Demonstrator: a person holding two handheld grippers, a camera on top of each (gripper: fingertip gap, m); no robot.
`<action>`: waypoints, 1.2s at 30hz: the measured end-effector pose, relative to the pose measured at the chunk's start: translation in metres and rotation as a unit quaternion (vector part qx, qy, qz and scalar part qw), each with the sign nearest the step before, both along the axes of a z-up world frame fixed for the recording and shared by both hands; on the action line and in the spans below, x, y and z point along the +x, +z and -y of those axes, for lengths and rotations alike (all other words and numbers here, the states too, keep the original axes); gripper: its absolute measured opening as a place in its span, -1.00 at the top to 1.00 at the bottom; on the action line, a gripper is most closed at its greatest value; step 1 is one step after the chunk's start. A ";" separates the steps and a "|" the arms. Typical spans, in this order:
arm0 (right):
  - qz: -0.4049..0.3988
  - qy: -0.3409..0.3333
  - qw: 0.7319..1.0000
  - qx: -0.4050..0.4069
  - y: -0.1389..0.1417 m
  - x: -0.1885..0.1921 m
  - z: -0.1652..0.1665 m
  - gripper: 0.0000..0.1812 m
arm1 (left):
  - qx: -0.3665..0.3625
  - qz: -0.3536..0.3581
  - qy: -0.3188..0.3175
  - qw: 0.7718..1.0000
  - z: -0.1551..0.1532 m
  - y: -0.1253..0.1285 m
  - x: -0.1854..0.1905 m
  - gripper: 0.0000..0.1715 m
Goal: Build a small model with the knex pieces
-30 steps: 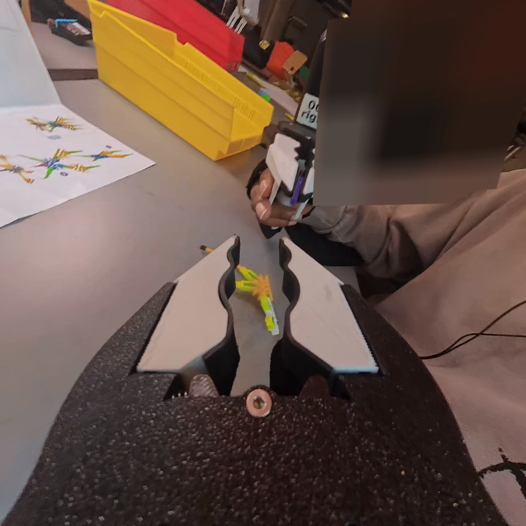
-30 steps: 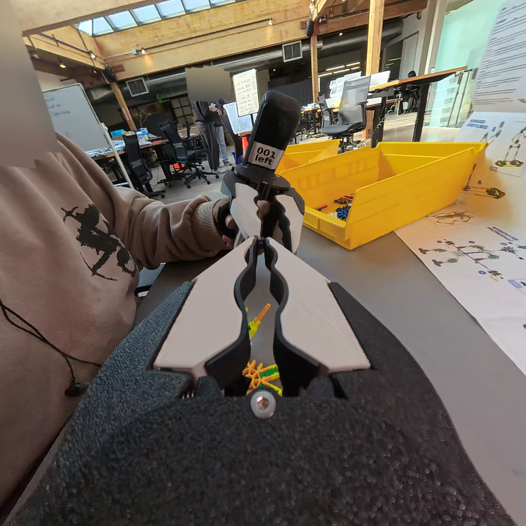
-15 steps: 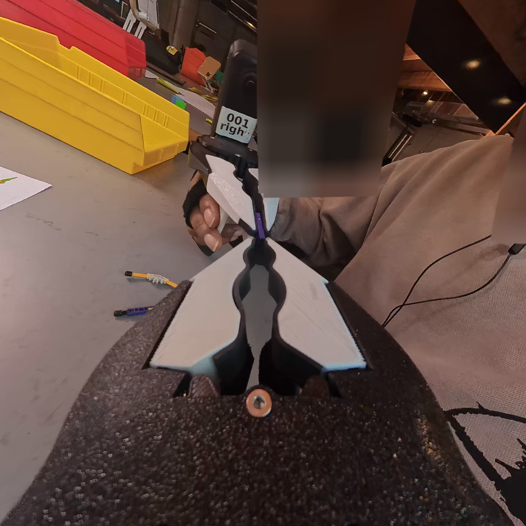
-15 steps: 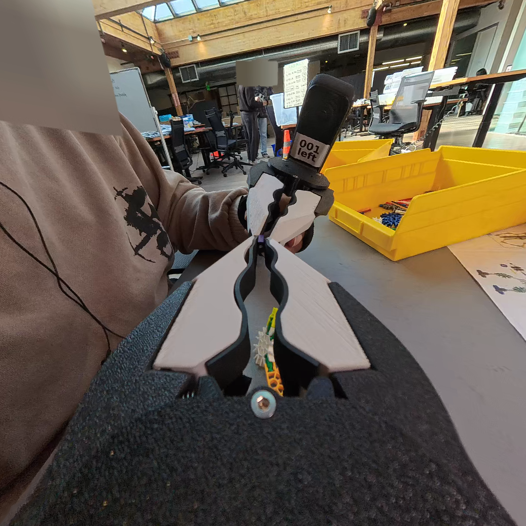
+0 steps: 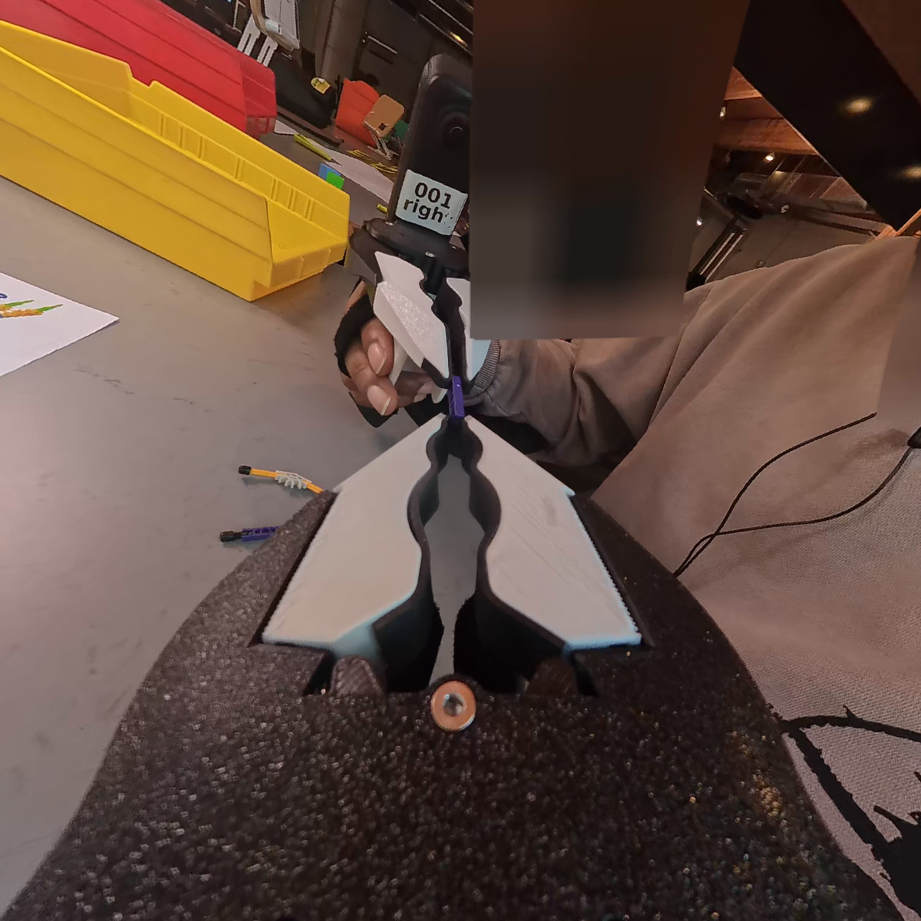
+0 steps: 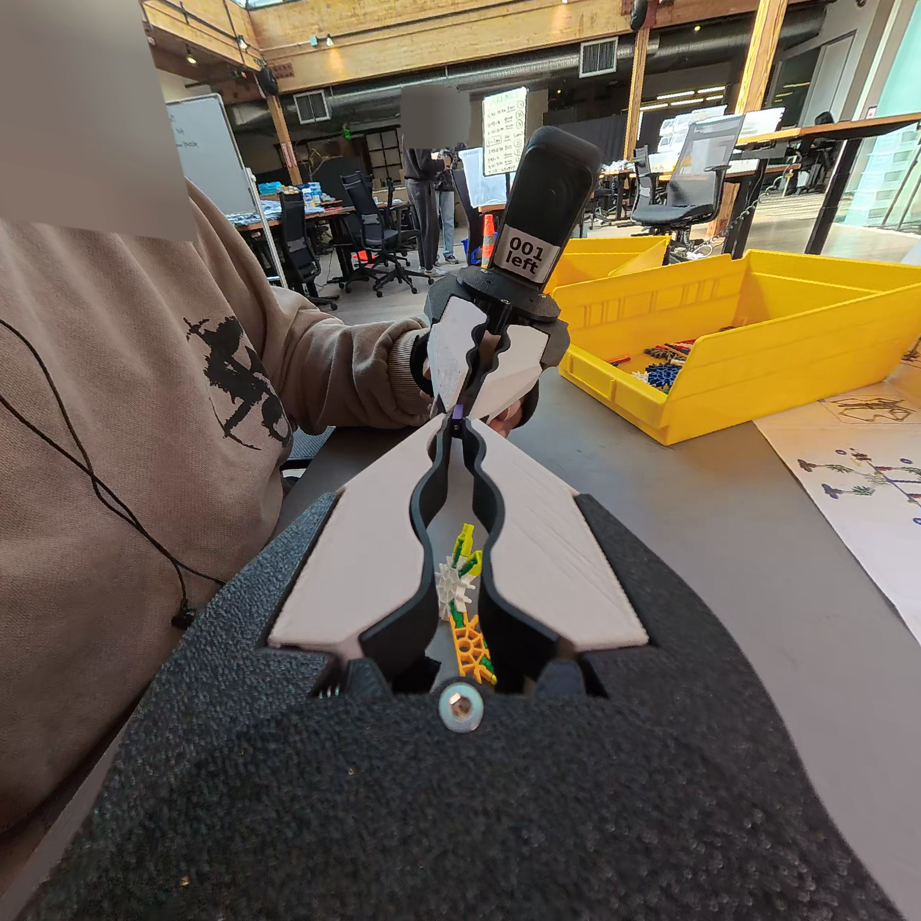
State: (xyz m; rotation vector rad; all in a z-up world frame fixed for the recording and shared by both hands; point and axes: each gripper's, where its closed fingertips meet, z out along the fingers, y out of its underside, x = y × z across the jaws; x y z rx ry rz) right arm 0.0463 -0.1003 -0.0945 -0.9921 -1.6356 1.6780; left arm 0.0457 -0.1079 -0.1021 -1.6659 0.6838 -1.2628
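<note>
A small purple rod piece (image 5: 456,398) is pinched at both ends, with the two grippers meeting tip to tip above the grey table (image 5: 124,448). My left gripper (image 5: 455,423) is shut on its near end. The right gripper (image 5: 448,386) faces it, held in a hand. In the right wrist view my right gripper (image 6: 457,424) is shut on the same purple piece (image 6: 458,411), and the left gripper (image 6: 461,398) comes in from above. A small toy assembly (image 6: 461,593) of white, yellow, green and orange parts lies on the table under my right fingers.
An orange rod with a white connector (image 5: 286,478) and a purple rod (image 5: 249,534) lie on the table to the left. A yellow bin (image 5: 174,164) and a red bin (image 5: 149,65) stand behind. A printed sheet (image 5: 35,319) lies at far left. A yellow bin (image 6: 747,349) holds several loose parts. Left and right tips are no more than a few centimetres apart.
My left gripper has lifted off the yellow-orange assembly, shut, and met the right gripper's tip at the purple piece. The right gripper has stayed shut on that piece.
</note>
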 end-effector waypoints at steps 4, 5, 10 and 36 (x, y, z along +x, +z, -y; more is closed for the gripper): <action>-0.002 0.003 1.000 -0.004 0.001 0.000 0.002 0.98 | 0.030 -0.025 0.018 0.999 -0.001 -0.001 0.002 0.84; -0.002 -0.001 1.000 0.000 0.000 -0.001 0.001 0.97 | 0.029 -0.023 0.013 0.999 0.000 0.000 0.003 0.94; 0.009 -0.013 1.000 0.017 -0.006 -0.004 -0.001 0.97 | 0.042 -0.030 0.033 0.998 -0.004 0.002 0.000 0.96; 0.019 -0.013 1.000 0.009 -0.007 -0.004 -0.002 0.95 | 0.085 -0.048 0.069 0.993 -0.008 0.008 -0.003 0.97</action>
